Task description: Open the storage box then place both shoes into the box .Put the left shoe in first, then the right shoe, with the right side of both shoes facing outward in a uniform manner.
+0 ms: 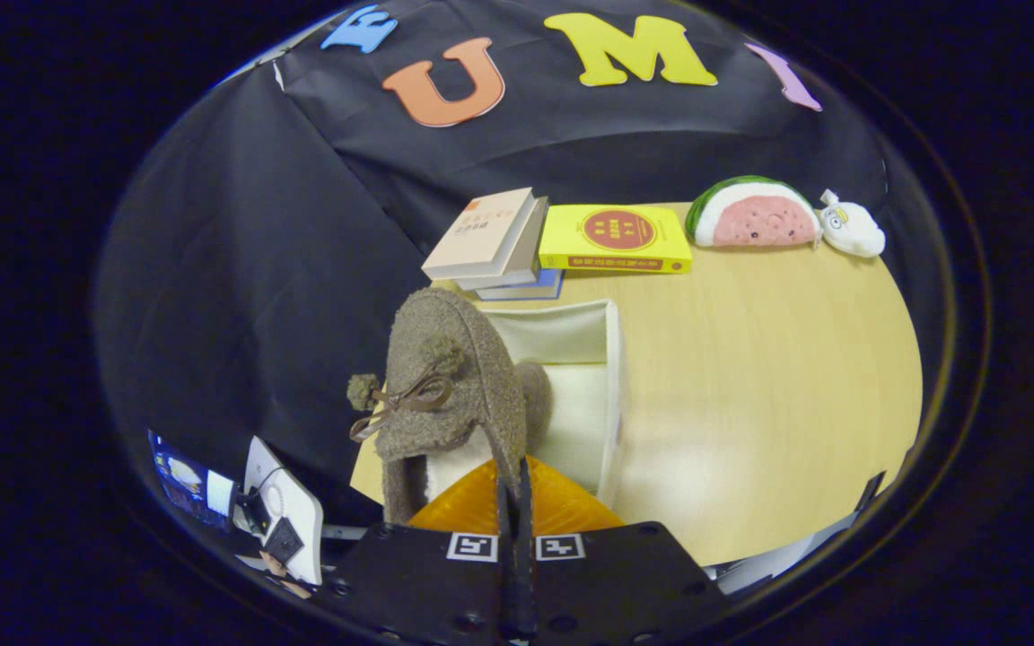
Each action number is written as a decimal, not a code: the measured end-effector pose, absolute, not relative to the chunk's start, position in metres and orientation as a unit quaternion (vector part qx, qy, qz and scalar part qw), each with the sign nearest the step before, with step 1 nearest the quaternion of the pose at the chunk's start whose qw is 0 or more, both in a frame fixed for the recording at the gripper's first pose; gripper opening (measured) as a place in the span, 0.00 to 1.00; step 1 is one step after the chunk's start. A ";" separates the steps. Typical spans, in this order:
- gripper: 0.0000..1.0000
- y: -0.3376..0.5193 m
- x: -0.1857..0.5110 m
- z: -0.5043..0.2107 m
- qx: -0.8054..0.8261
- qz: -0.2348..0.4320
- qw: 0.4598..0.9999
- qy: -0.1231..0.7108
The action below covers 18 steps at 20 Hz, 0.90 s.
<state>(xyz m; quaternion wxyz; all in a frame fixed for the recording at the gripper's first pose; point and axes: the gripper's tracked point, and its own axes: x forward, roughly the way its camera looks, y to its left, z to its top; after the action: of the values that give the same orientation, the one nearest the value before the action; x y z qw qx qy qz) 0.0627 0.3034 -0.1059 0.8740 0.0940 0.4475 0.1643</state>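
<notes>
Gripper (514, 502) fingers pinched together on brown fuzzy shoe (445, 386) collar, shoe dangling above open white box (614, 395) at 12 o'clock. Risk: thin grip slips; shoe swings, drops outside or faces wrong.

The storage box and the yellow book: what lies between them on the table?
In the gripper view, only bare table lies between the storage box and the yellow book. The gripper is shut on the shoe.
</notes>
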 end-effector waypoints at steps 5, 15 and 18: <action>0.01 0.315 0.085 -0.128 0.097 0.132 0.880 0.446; 0.02 0.291 0.103 -0.181 0.081 0.067 0.874 0.475; 0.02 0.284 0.102 -0.178 0.092 0.053 0.882 0.459</action>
<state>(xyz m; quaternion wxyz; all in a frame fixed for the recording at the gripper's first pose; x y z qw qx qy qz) 0.1019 0.2838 -0.1778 0.8822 0.0918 0.4588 0.0528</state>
